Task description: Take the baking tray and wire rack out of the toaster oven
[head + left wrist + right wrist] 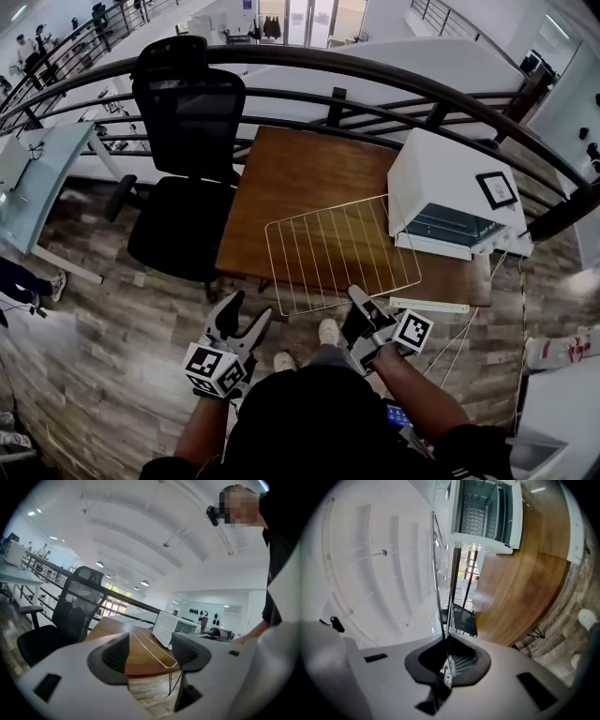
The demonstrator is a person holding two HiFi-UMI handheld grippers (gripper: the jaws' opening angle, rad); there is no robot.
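Right hand-held gripper (359, 298) is clenched on the wire rack (342, 253), jaws pinched tight on the rim wire at its near edge, and the rack is out of the toaster oven (450, 183), spread roughly level above the wooden surface (291, 178) with its near left corner poking past the front edge. It looks like a light, stiff grid of thin wires. It should be easy to carry, but a thin, smooth rim wire can swivel in a one-point pinch. The far side will want to droop, so the middle of that near rim is the sensible place to hold. Left hand-held gripper (248, 307) hangs released with nothing between its jaws, free to steady the left edge. The oven door is down, and the flat pale piece (428, 305) at the surface's front edge may be the baking tray, though that's hard to tell from here.
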